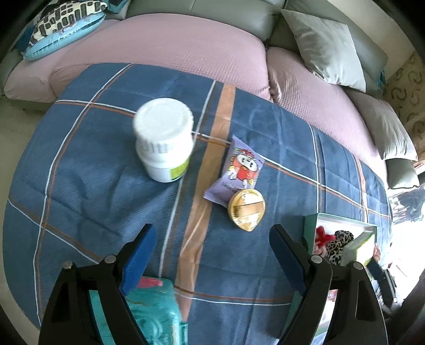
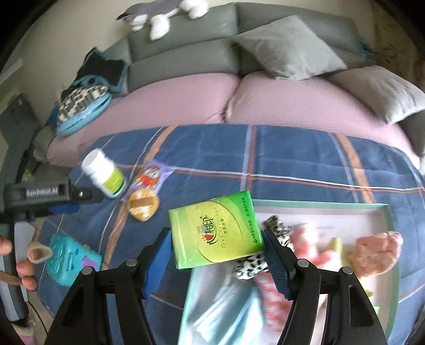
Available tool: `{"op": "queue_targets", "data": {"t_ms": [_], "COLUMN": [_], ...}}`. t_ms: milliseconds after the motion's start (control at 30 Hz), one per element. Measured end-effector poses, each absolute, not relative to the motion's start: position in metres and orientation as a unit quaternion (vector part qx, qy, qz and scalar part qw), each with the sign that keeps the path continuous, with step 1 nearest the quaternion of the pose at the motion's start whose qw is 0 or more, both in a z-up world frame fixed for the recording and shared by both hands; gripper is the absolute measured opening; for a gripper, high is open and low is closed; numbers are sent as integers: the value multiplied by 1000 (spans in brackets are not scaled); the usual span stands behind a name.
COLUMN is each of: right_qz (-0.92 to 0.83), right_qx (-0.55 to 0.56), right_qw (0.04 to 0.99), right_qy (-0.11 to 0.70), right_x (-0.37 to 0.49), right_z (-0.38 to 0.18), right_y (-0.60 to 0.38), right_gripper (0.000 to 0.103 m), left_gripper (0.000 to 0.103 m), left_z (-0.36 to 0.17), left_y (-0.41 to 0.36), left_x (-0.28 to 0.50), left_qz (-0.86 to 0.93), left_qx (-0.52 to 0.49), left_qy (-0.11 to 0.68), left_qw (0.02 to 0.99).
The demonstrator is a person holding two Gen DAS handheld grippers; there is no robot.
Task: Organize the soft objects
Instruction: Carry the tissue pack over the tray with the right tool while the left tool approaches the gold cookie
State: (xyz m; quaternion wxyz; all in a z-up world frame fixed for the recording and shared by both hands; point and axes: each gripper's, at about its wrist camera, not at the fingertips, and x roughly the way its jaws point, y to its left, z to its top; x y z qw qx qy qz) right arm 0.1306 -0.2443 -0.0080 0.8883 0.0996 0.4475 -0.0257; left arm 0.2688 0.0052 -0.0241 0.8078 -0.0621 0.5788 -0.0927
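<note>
Right gripper [image 2: 216, 261]: blue-padded jaws clamped on the flat sides of a green plastic-wrapped tissue pack [image 2: 216, 231], held in the air above the near-left corner of the shallow green-rimmed cardboard tray [image 2: 389, 212].

Inside the tray, just right of the tissue pack: a leopard-print fabric scrunchie [image 2: 276, 228], a red-and-pink fuzzy soft item [image 2: 309, 238] (blurred, kind unclear), and at the far right a pink plush lump [image 2: 375, 250]. Nearer in the tray, more soft items under a clear film, too blurred to name.

Left gripper [image 1: 212, 254]: jaws spread wide apart, nothing between them, hovering over the blue plaid quilt [image 1: 93, 164] left of the tray. A teal plastic-wrapped packet [image 1: 154, 313] lies on the quilt just under the left finger.

Farther out from the tray, on the quilt to its left: a round gold foil-wrapped snack [image 1: 247, 209], touching the near edge of a purple cartoon-printed snack sachet [image 1: 239, 169]. Beyond and left of the sachet, near but apart, a white plastic bottle with a ribbed white cap and green label [image 1: 164, 140] stands upright.

Behind the quilt, well beyond the tray: a pink-covered sofa seat [image 1: 172, 45], grey cushion [image 1: 326, 50] at its right, a black-and-white patterned blue-edged cushion [image 1: 63, 24] at its left. A grey-and-white plush toy [image 2: 162, 13] lies along the sofa back.
</note>
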Motion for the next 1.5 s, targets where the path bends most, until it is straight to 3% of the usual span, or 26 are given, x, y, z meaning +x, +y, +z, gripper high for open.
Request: {"op": "queue_targets", "data": {"t_ms": [800, 1333, 1500], "right_qz": [-145, -144, -144], "right_qx": [169, 177, 178], "right_qw": [868, 863, 861], "right_qy": [443, 450, 454], "right_x": [98, 97, 98], "right_z": [-18, -23, -25], "right_y": [-346, -349, -349], "right_gripper": [70, 70, 70], "left_gripper": [87, 87, 74], "left_z": [-51, -82, -89], "left_y": [-86, -83, -94], "left_x": [292, 290, 290], "left_qz": [-96, -97, -93], "left_qx": [37, 79, 92], "left_qy": [595, 610, 612], "left_qw": [798, 782, 780]}}
